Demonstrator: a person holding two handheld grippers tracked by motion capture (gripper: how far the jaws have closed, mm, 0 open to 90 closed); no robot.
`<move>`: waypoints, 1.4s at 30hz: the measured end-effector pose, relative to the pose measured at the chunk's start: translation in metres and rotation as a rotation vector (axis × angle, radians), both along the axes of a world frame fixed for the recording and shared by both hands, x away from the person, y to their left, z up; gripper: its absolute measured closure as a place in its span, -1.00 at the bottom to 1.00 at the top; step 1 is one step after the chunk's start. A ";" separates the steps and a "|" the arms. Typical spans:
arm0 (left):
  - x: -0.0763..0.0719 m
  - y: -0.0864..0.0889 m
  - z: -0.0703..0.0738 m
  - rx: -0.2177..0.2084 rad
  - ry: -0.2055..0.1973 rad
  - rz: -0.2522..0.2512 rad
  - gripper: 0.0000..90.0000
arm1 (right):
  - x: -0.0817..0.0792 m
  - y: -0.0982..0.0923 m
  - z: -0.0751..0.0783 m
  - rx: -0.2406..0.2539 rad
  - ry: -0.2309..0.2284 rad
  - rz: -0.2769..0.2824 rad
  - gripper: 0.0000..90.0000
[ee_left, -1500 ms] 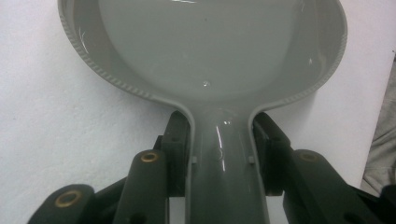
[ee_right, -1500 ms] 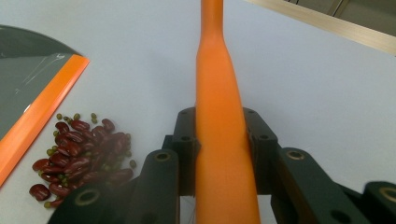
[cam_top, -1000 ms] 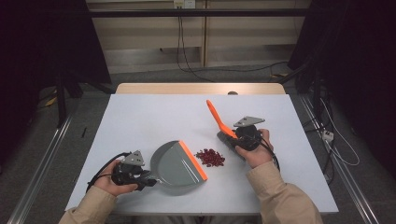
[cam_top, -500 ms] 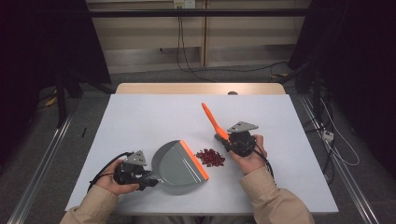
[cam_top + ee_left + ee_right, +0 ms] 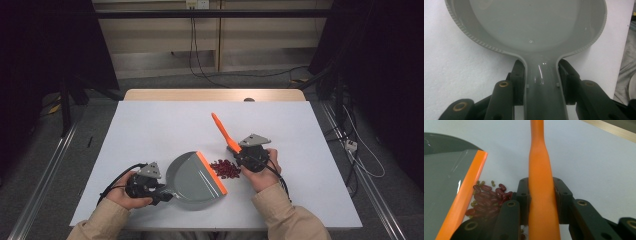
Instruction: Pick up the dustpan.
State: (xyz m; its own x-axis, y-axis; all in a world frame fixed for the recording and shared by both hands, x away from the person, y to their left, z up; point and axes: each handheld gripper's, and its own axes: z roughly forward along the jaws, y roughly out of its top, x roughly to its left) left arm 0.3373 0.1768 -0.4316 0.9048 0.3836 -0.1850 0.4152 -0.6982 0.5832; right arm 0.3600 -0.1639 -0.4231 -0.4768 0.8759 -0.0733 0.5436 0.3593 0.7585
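Lower centre of the high view: the right gripper (image 5: 248,156) clamps the orange brush (image 5: 541,182), red beans (image 5: 226,168) just left of it, touching the dustpan (image 5: 192,172) lip. Left gripper (image 5: 150,186) clamps its handle.

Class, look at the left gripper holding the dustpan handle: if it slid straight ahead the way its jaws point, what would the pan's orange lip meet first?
Most likely the red beans, piled just beyond the orange lip of the dustpan that the left gripper holds, though the exact gap is unclear.
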 end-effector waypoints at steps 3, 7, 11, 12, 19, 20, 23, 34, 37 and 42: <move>0.000 -0.001 0.000 0.005 -0.002 -0.010 0.40 | -0.001 0.003 0.000 0.010 -0.001 0.001 0.59; -0.001 -0.004 0.000 0.005 0.001 -0.006 0.40 | -0.004 0.006 0.000 0.019 0.004 0.000 0.58; 0.000 -0.006 -0.001 -0.001 0.008 -0.011 0.40 | -0.005 0.010 0.000 0.037 0.006 0.003 0.58; -0.001 -0.007 0.000 0.006 0.004 -0.008 0.40 | -0.005 0.011 0.000 0.042 0.009 0.005 0.58; 0.000 -0.010 -0.001 0.007 0.014 -0.009 0.40 | -0.007 0.021 0.000 0.038 0.005 0.013 0.58; 0.000 -0.011 -0.001 0.005 0.016 -0.006 0.40 | -0.008 0.021 0.000 0.040 0.008 0.017 0.58; 0.001 -0.013 -0.001 0.011 0.014 -0.017 0.40 | -0.008 0.021 0.000 0.052 0.011 0.014 0.58; 0.001 -0.022 -0.002 0.014 0.024 -0.010 0.40 | -0.009 0.023 -0.001 0.080 0.015 0.013 0.58; 0.001 -0.024 -0.002 0.015 0.026 -0.010 0.40 | -0.009 0.024 -0.001 0.090 0.016 0.011 0.58; 0.002 -0.027 -0.002 0.016 0.028 -0.012 0.40 | -0.010 0.026 -0.002 0.100 0.016 0.013 0.57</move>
State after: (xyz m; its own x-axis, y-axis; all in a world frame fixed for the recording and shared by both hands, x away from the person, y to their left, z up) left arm 0.3395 0.1494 -0.4336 0.9036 0.3763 -0.2045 0.4233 -0.7124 0.5597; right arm 0.3499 -0.1377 -0.4247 -0.4890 0.8720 0.0222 0.5515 0.2893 0.7824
